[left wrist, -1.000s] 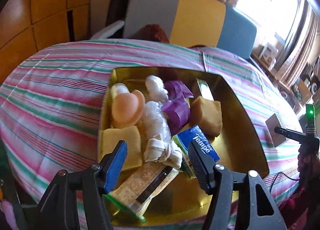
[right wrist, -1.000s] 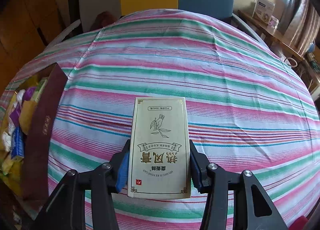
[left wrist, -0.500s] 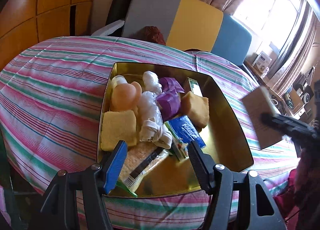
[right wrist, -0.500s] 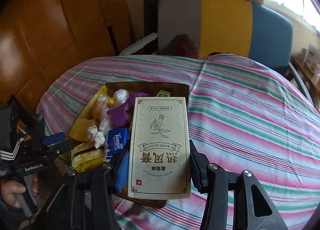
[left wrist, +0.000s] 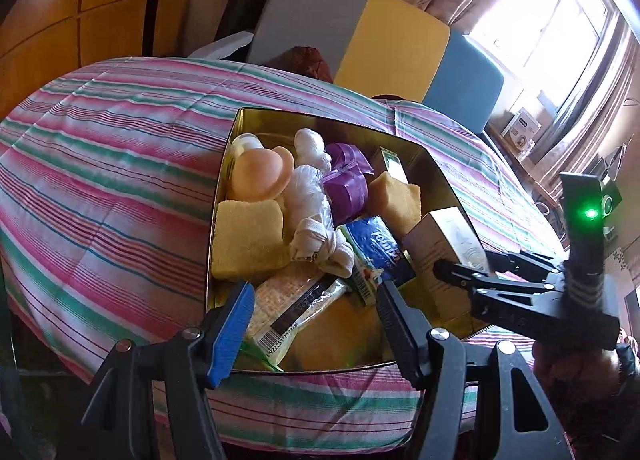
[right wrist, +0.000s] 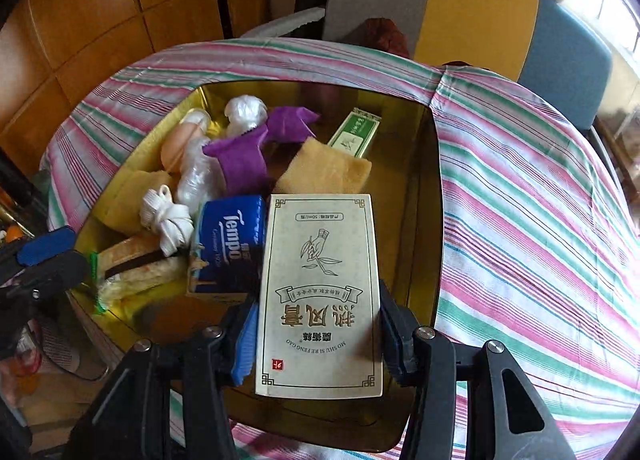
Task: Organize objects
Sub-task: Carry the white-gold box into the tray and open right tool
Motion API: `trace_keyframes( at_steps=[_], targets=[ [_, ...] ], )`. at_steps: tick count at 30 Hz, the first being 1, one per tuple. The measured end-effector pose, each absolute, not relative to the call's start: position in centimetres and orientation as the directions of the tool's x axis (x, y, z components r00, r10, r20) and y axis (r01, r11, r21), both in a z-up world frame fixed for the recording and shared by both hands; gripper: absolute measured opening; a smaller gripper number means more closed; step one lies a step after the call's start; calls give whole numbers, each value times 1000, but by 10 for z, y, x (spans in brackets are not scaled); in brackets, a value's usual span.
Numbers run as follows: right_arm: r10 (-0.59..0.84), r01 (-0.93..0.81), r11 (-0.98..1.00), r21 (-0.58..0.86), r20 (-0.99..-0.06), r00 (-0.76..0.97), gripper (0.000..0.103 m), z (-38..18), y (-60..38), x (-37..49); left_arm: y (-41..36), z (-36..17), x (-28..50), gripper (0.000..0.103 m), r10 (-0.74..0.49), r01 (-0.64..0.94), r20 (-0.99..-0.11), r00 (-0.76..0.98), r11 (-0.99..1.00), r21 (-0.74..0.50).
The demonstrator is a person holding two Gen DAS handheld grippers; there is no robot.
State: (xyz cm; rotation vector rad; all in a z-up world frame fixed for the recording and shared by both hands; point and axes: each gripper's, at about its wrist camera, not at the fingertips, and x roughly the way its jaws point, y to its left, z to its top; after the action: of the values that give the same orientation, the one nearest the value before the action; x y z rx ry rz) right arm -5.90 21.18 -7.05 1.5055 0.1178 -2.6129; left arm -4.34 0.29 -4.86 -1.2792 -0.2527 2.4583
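A gold tin box [left wrist: 440,179] [right wrist: 434,195] sits on the striped tablecloth, filled with sponges, a blue Tempo tissue pack [right wrist: 230,238], a purple ribbon [left wrist: 346,185], white wrapped bundles and a cracker packet [left wrist: 296,300]. My right gripper [right wrist: 316,332] is shut on a cream carton with Chinese print [right wrist: 320,292] and holds it over the tin's near right part. It also shows in the left wrist view [left wrist: 444,244]. My left gripper [left wrist: 316,320] is open and empty above the tin's near edge.
The striped tablecloth [right wrist: 520,199] covers a round table. Chairs with grey, yellow and blue backs [left wrist: 396,43] stand behind it. Wooden panelling [right wrist: 100,19] is at the left. A window and a shelf with boxes [left wrist: 520,131] are at the right.
My right gripper has carried the cream carton from the bare cloth to over the tin. The left gripper drew back slightly and stays open.
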Motion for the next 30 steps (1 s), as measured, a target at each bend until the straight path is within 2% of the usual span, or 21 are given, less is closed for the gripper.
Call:
trace_keyframes(
  at_steps=[10, 14, 18, 20, 25, 30],
  targets=[
    [-77, 163, -987, -1, -878, -473, 51, -86, 203, -61, 4, -47, -39, 64, 388, -238, -751, -535, -922, -306],
    [-90, 159, -987, 14, -874, -478, 53, -84, 205, -60, 7, -45, -37, 70, 363, -238, -752, -551, -931, -275],
    [-107, 157, -987, 33, -866, -488, 53, -81, 206, -59, 8, -42, -35, 70, 329, -227, -751, -572, -944, -241],
    [-115, 152, -987, 45, -864, -490, 58, -80, 207, -59, 8, -40, -33, 70, 300, -214, -751, -588, -953, -213],
    [-122, 140, -988, 57, -850, -513, 65, -73, 207, -54, 6, -31, -27, 70, 200, -152, -730, -654, -980, -133],
    [-90, 111, -993, 30, -801, -592, 75, -55, 206, -38, 4, -14, -20, 70, 132, -103, -690, -712, -991, -83]
  ],
)
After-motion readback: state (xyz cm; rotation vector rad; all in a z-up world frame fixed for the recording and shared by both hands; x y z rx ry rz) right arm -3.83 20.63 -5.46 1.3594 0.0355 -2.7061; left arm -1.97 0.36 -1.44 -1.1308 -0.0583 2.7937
